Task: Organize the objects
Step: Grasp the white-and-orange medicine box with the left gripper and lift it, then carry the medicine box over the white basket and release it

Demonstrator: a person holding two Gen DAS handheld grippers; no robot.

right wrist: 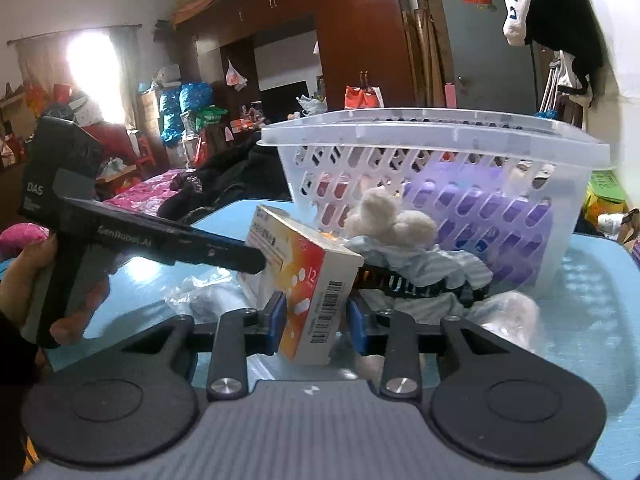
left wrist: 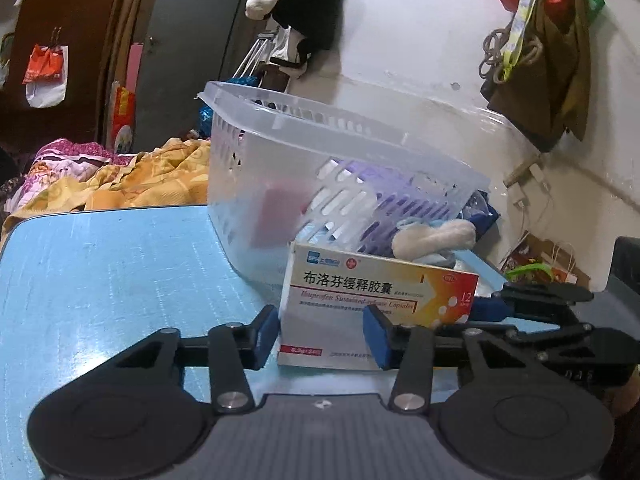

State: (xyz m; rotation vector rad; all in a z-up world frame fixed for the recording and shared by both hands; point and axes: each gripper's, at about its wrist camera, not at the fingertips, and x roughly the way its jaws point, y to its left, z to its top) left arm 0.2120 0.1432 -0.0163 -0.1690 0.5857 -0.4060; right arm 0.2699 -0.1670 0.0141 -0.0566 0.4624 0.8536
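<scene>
A white and orange medicine box (left wrist: 380,304) stands on the blue table (left wrist: 100,280) in front of a clear slotted basket (left wrist: 320,152). My left gripper (left wrist: 322,334) has its pads on both sides of the box's left end. My right gripper (right wrist: 316,322) has its pads on both sides of the box's other end (right wrist: 316,300). The left gripper's body (right wrist: 152,240) shows in the right wrist view, reaching in from the left. The right gripper (left wrist: 540,312) shows at the right of the left wrist view. The basket (right wrist: 440,168) holds a purple item (right wrist: 500,208) and a pink item (left wrist: 280,216).
White cotton balls (right wrist: 388,216) and a light blue cloth (right wrist: 432,264) lie between the box and the basket. A crumpled clear plastic bag (right wrist: 508,312) lies at the right on the table. Bedding (left wrist: 120,176) lies beyond the table's far edge. Clothes hang on the wall (left wrist: 540,60).
</scene>
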